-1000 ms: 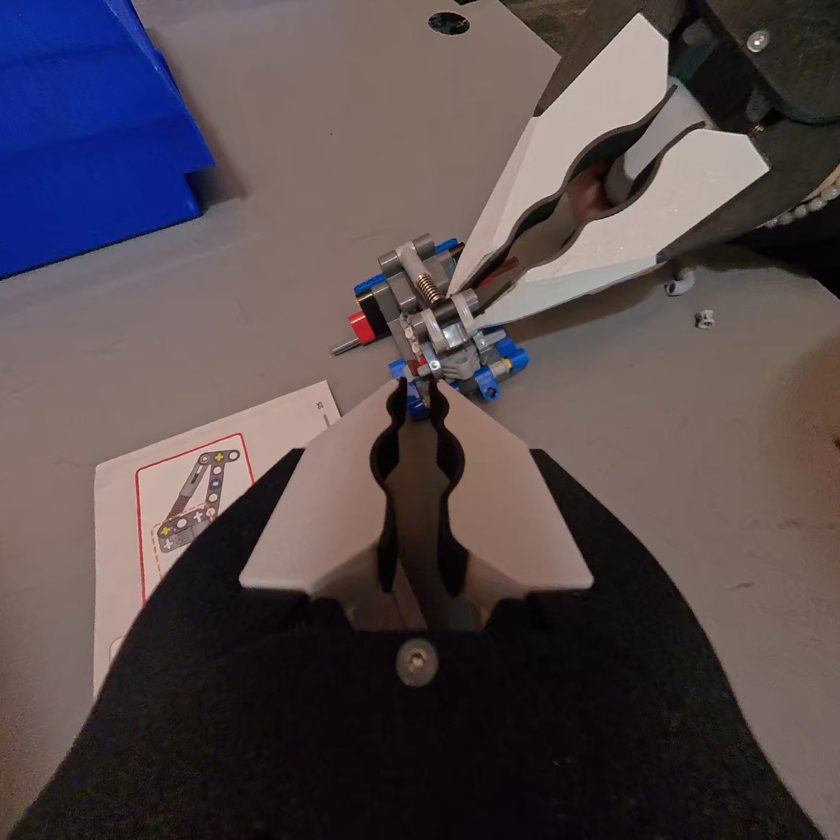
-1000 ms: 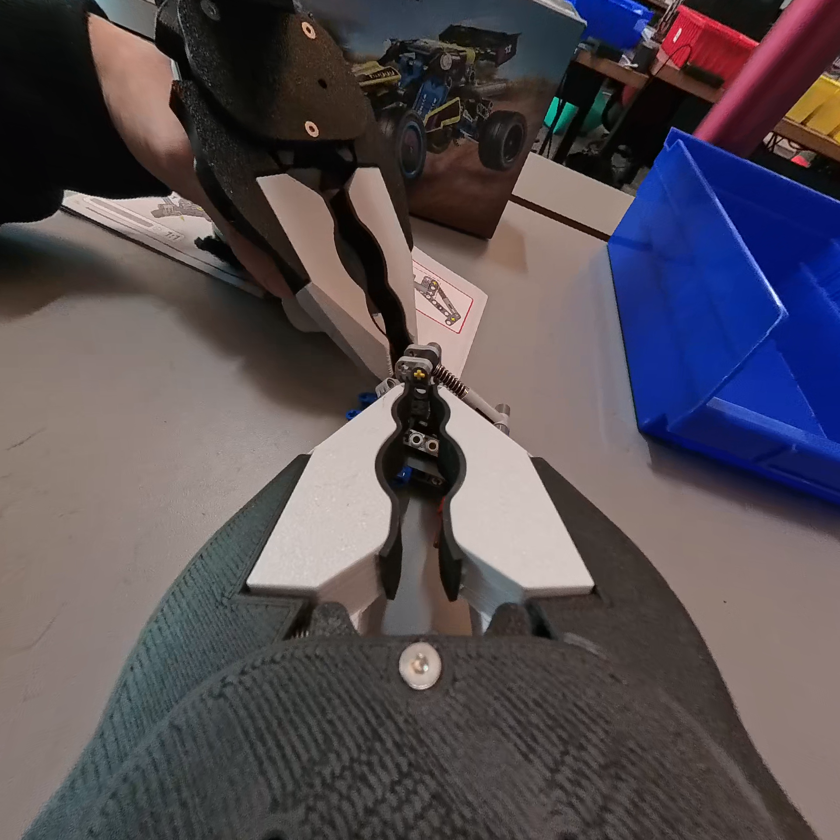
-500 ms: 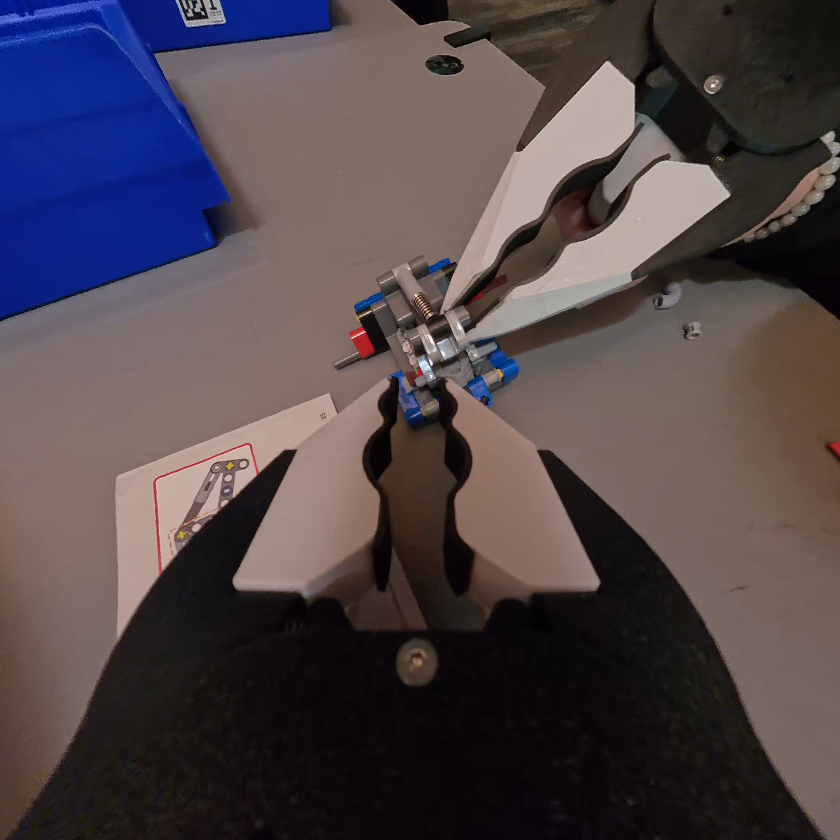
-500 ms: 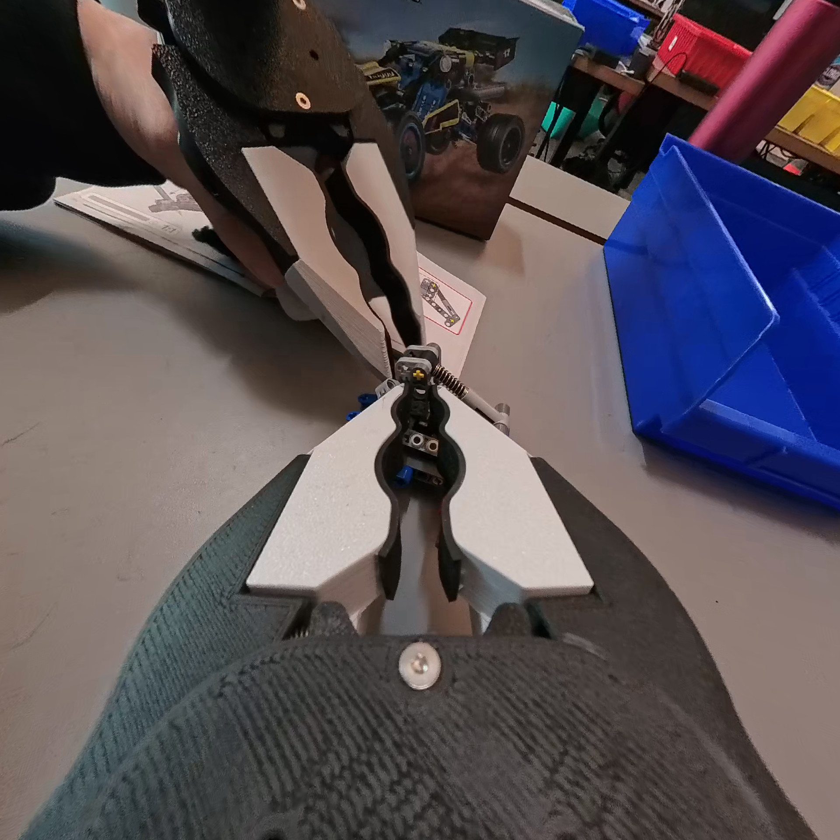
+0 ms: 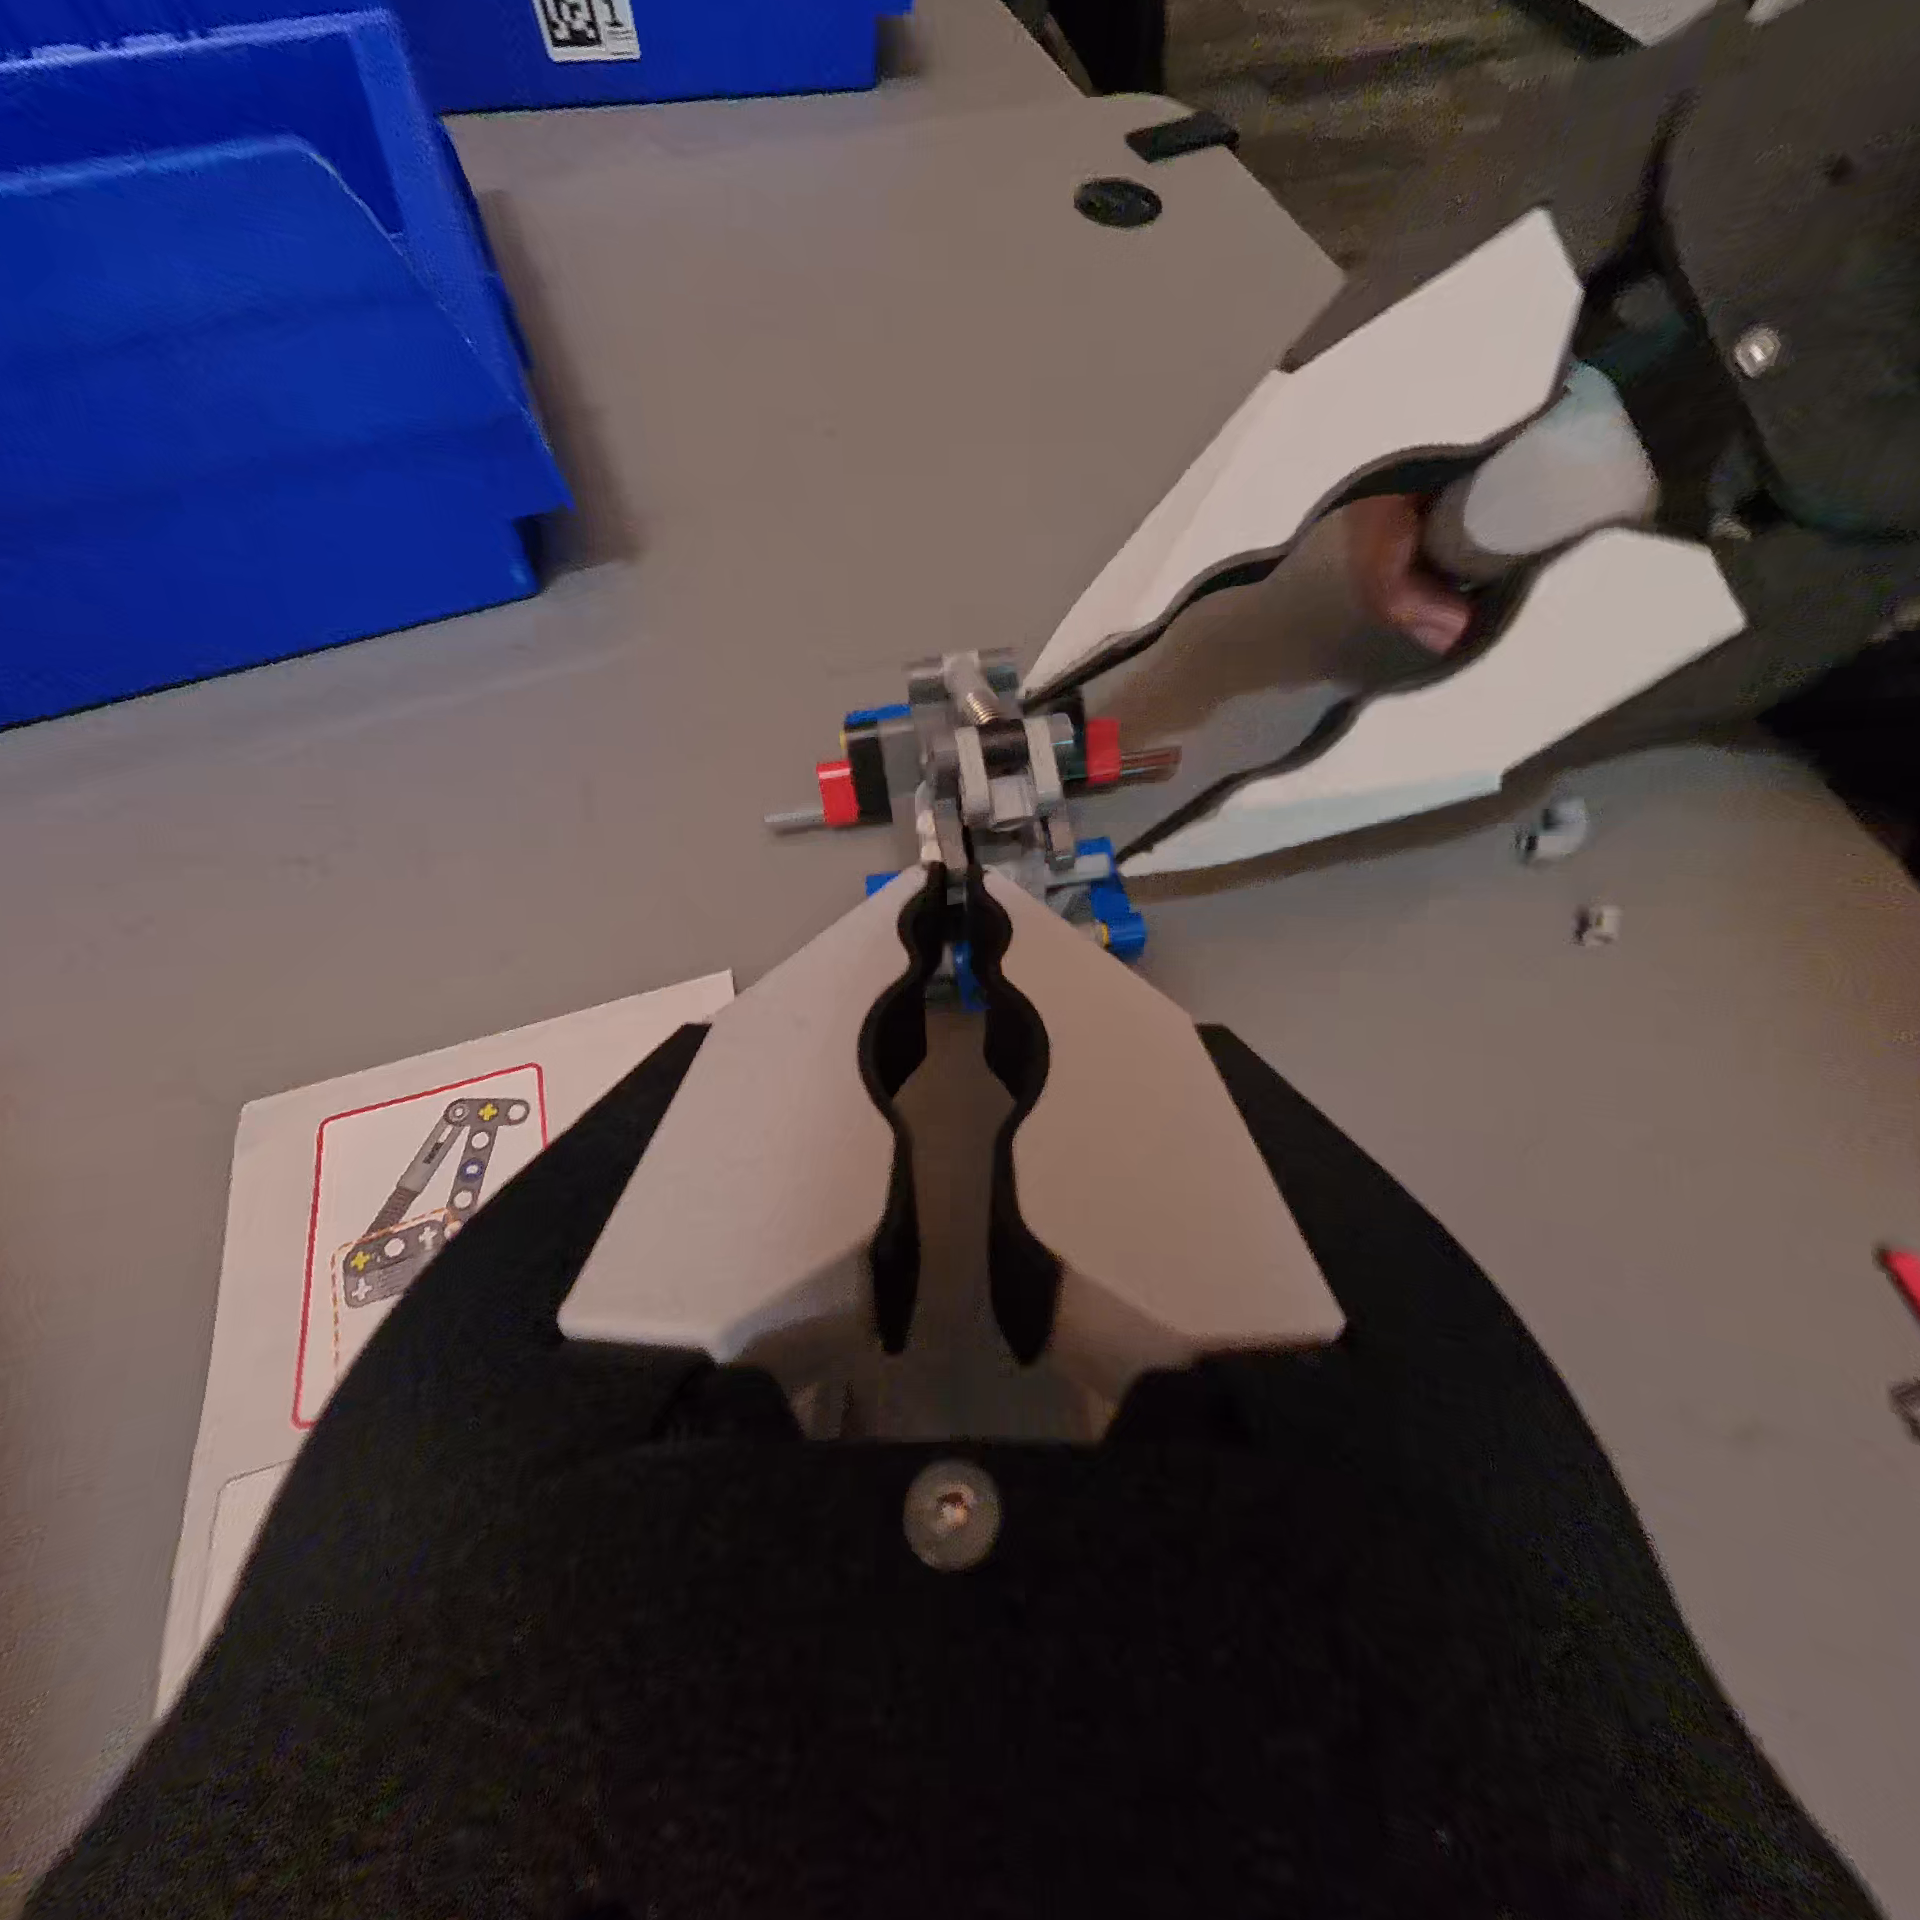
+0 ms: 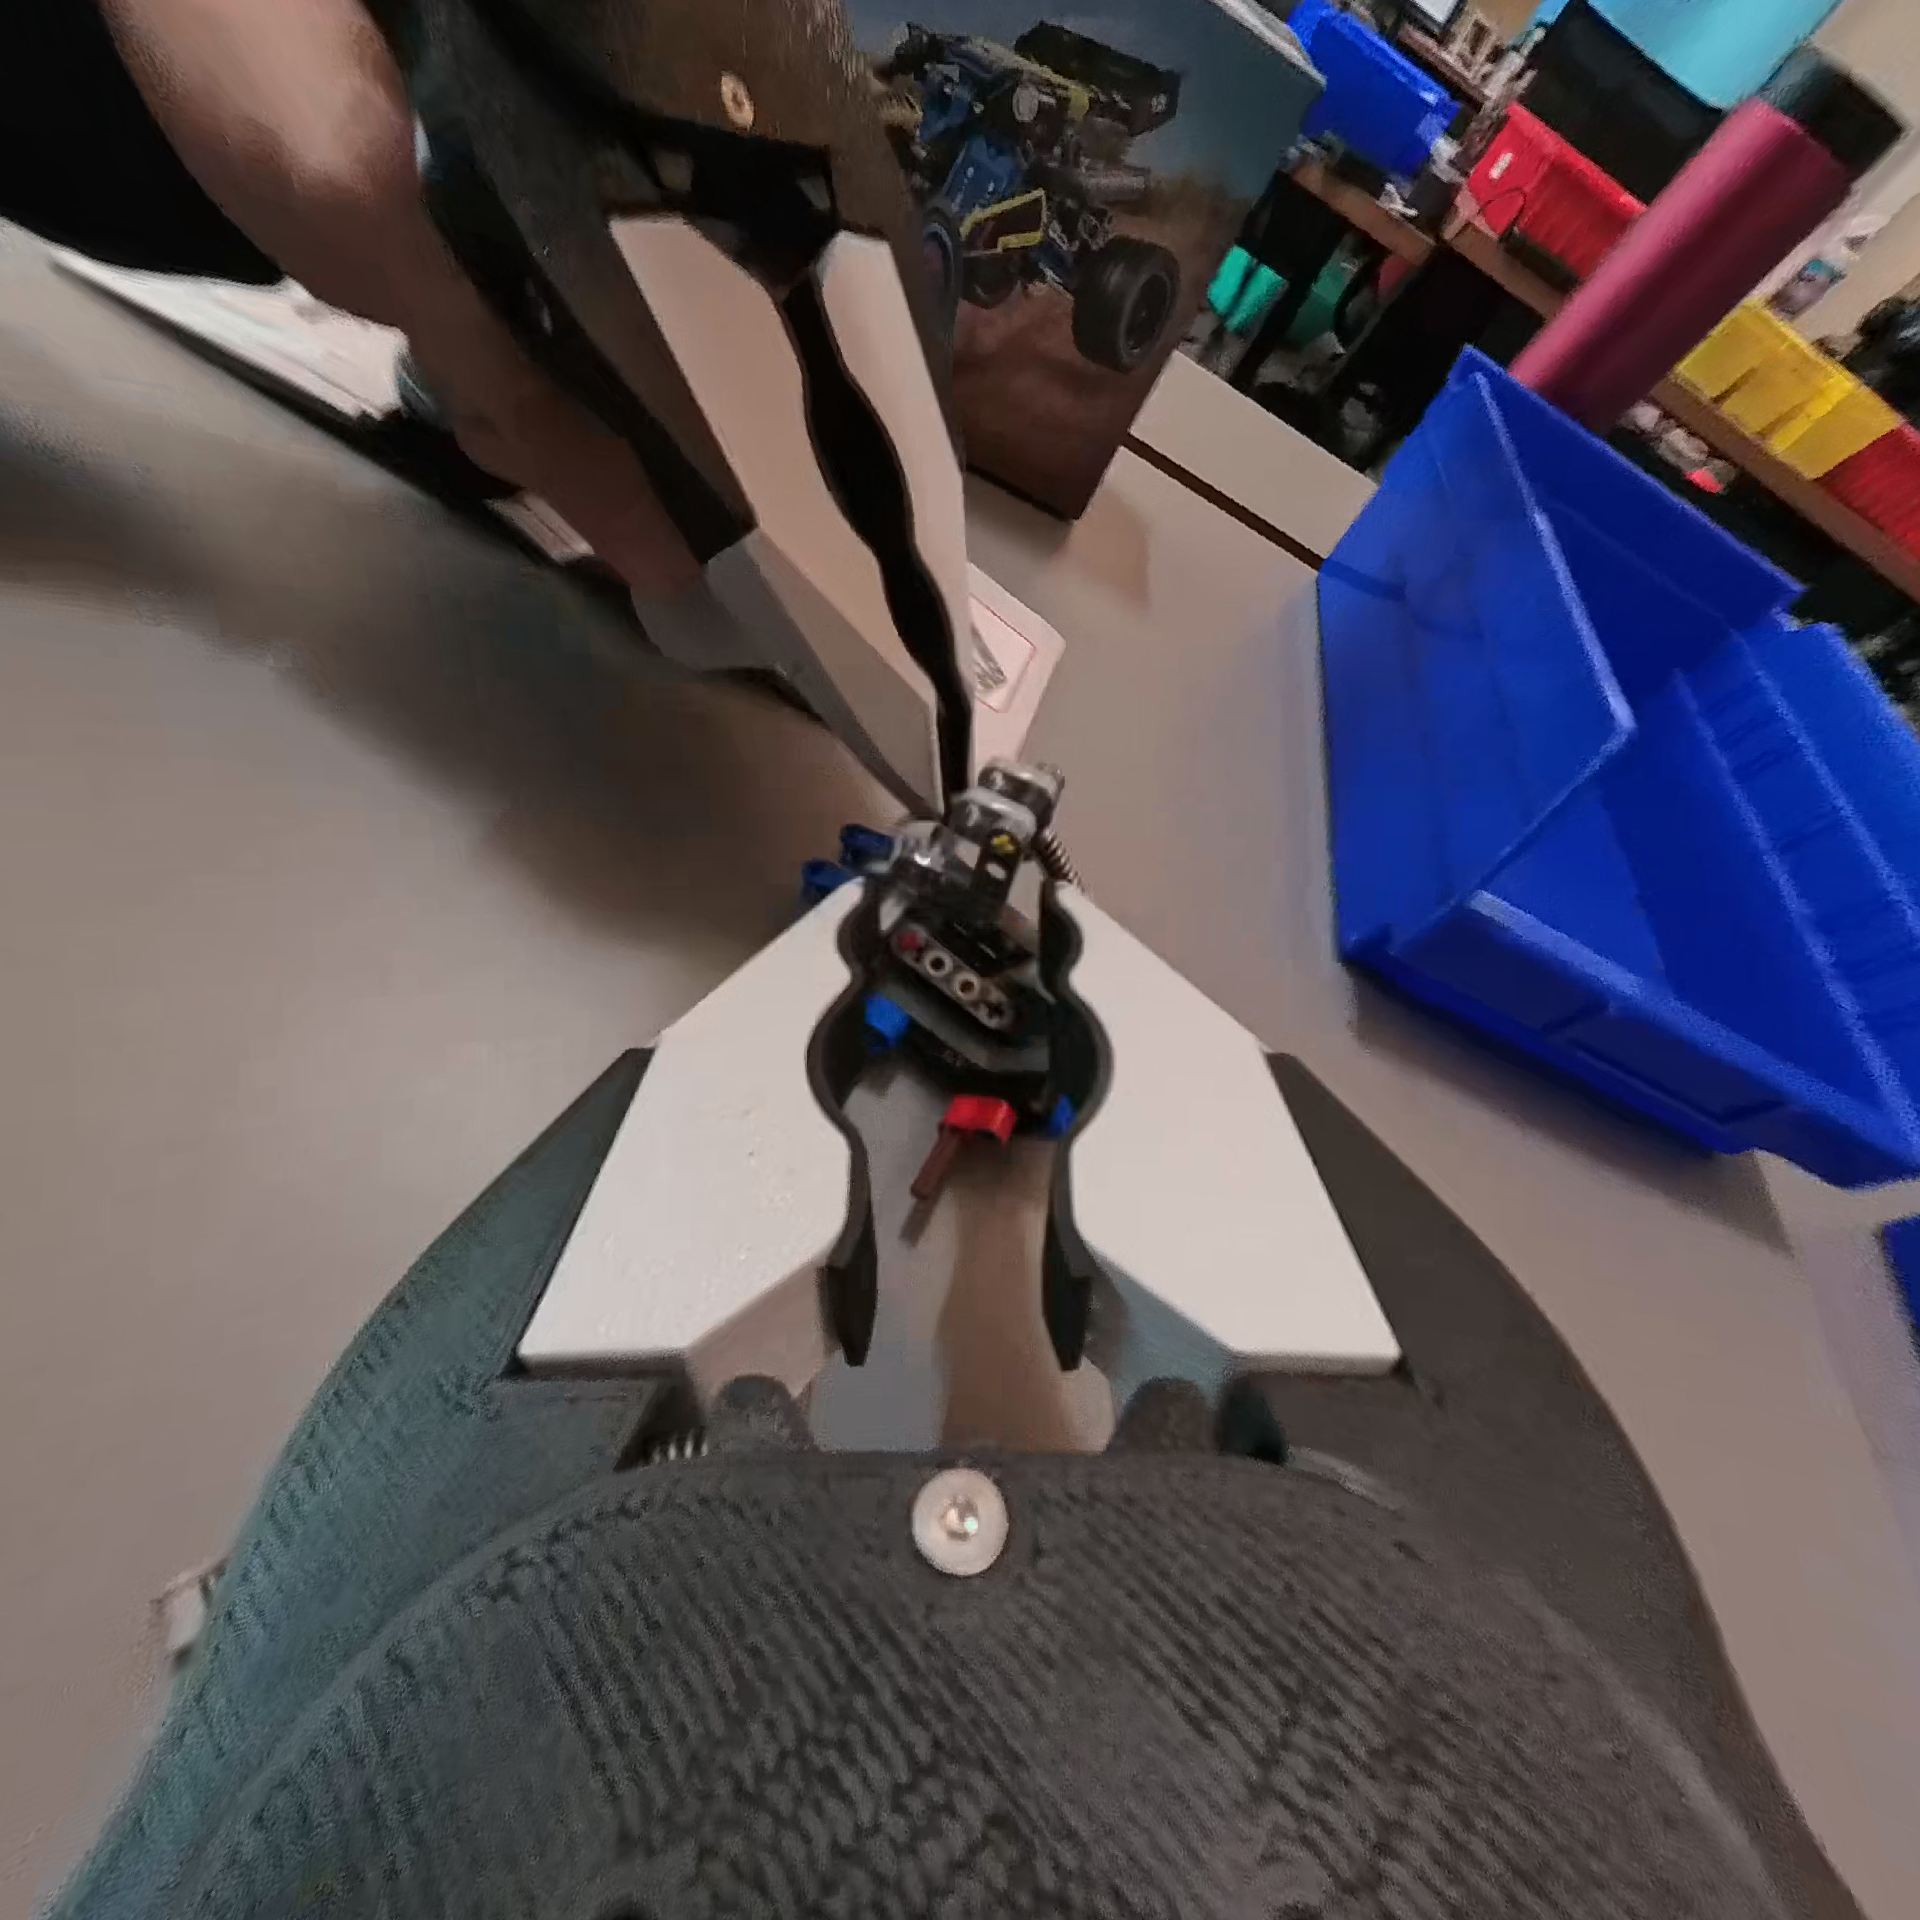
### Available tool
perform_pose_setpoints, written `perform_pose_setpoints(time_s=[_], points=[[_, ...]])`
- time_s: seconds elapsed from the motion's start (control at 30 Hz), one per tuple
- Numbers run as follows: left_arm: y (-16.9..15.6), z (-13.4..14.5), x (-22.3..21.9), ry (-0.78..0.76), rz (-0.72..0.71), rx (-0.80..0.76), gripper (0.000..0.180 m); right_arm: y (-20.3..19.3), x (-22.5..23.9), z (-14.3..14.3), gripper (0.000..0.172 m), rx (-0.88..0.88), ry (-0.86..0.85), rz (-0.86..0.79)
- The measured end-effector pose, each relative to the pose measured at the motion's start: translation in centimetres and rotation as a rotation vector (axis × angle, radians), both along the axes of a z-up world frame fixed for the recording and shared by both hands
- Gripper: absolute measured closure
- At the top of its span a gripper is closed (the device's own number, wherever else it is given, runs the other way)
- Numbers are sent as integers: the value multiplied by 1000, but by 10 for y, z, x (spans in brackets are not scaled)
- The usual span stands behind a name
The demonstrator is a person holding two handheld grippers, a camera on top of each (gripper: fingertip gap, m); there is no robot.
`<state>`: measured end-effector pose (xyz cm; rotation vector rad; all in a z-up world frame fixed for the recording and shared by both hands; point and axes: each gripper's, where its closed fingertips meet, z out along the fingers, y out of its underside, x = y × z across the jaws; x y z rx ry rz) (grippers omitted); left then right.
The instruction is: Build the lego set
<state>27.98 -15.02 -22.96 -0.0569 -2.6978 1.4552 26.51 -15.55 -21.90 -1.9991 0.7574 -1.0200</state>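
Note:
A small brick assembly (image 5: 987,769) of grey, black, blue and red parts with a metal spring sits on the grey table (image 5: 831,416). My left gripper (image 5: 951,883) is at its near side, shut on a thin grey part that sticks out of it. The right wrist view shows the left gripper (image 6: 951,769) coming down from the upper left, its tips together at the assembly's grey top. My right gripper (image 6: 961,894) is open, and the assembly (image 6: 966,966) stands between its fingers (image 6: 727,1091). In the left wrist view the right gripper (image 5: 1075,774) reaches in from the right, its tips spread on either side of the assembly.
Blue bins stand at the left (image 5: 239,416) and show at the right of the right wrist view (image 6: 1610,831). An instruction sheet (image 5: 312,1195) lies near left. A box with a vehicle picture (image 6: 1039,260) stands behind. Small loose pieces (image 5: 1553,831) lie to the right. Both grippers' tips are close together, under 4 cm apart.
My left jaws opened a little, then closed on the grey part. My right jaws, shut on the assembly before, have spread wide. The assembly has turned a little on the table.

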Motion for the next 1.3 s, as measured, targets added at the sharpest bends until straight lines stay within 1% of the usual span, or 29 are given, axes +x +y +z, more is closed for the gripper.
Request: perform_pose_setpoints(time_s=[0.07, 0.17, 0.27, 0.4, 0.53, 0.63, 0.8, 0.83, 0.87, 0.9, 0.97, 1.03, 1.1, 1.13, 1.2, 1.3], points=[[-5, 6, -2, 14, 45, 1, 180, -6, -5, 8, 139, -104, -77, -45], [-13, 9, -8, 57, 96, 13, 180, 7, -18, 11, 155, -172, -154, -33], [-16, 6, -6, 55, 142, 27, 180, 8, -16, 4, 156, -272, -165, -74], [-14, 2, -3, 59, 165, 38, 180, 14, -8, -2, 162, -315, -157, -74], [-13, 2, -1, 87, 171, 27, 180, 6, 2, -5, 159, -490, -164, -118], [-14, 2, -1, 111, 169, 19, 180, 12, 4, -13, 159, -455, -142, -93], [-15, 0, 0, 125, 169, 27, 180, 6, 8, -13, 158, -506, -179, -121], [-16, 0, 0, 127, 171, 29, 180, 6, 7, -10, 161, -496, -195, -114], [-16, 0, 0, 127, 169, 27, 180, 7, 4, -3, 163, -450, -216, -113], [-16, 0, 0, 126, 168, 23, 180, 6, 0, 5, 165, -364, -218, -121], [-16, 1, -2, 114, 163, 17, 180, -2, -8, 17, 166, -96, -156, -154], [-16, 2, -3, 91, 156, 16, 180, -14, -9, 13, 156, 134, -7, -173], [-17, 4, -6, 73, 143, 17, 180, -21, -8, 11, 145, 275, 91, -123], [-18, 5, -6, 61, 142, 19, 180, -23, -9, 12, 145, 307, 106, -90], [-17, 5, -7, 37, 141, 23, 180, -31, -8, 9, 144, 312, 123, -95], [-18, 5, -8, 20, 139, 30, 180, -24, -6, 3, 155, 317, 139, -74]])
